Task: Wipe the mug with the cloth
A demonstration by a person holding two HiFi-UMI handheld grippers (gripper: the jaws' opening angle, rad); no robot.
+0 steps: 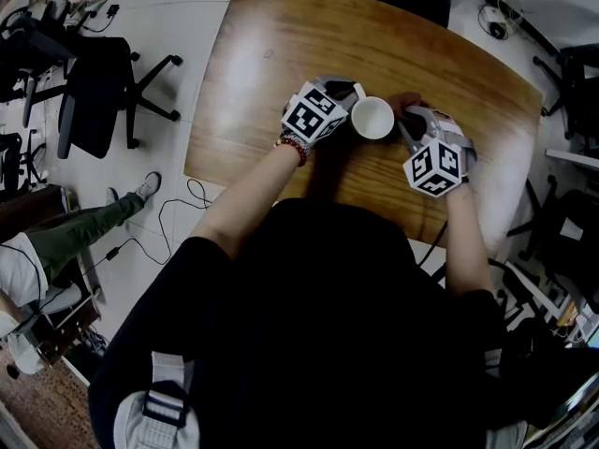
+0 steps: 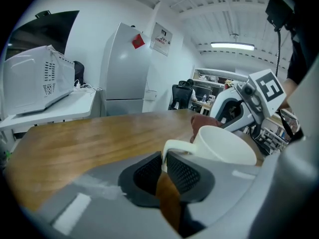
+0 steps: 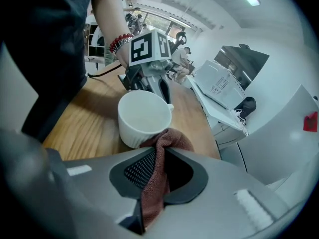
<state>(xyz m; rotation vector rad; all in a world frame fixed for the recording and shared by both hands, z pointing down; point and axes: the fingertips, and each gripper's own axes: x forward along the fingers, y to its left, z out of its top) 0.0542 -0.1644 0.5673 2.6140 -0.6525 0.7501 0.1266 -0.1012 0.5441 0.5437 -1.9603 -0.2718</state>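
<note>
Mug [image 1: 372, 118] between left gripper [image 1: 350, 95], right gripper [image 1: 405, 118]

cloth [image 1: 403, 102] mostly behind right tool [image 1: 404, 120] | table [image 1: 281, 64] near edge under torso [image 1: 337, 297]

Wooden table [image 1: 281, 64]; white mug [image 1: 372, 118] atop

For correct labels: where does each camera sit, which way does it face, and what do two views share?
Head view: on the head, facing steeply down at the table; torso and forearms show.
Left gripper view: on the left gripper, along jaws shut on the mug's handle; dark clothing at the edge.
Right gripper view: on the right gripper, along jaws shut on the cloth; left forearm shows.
Shared: both gripper views show the mug and the other gripper.
</note>
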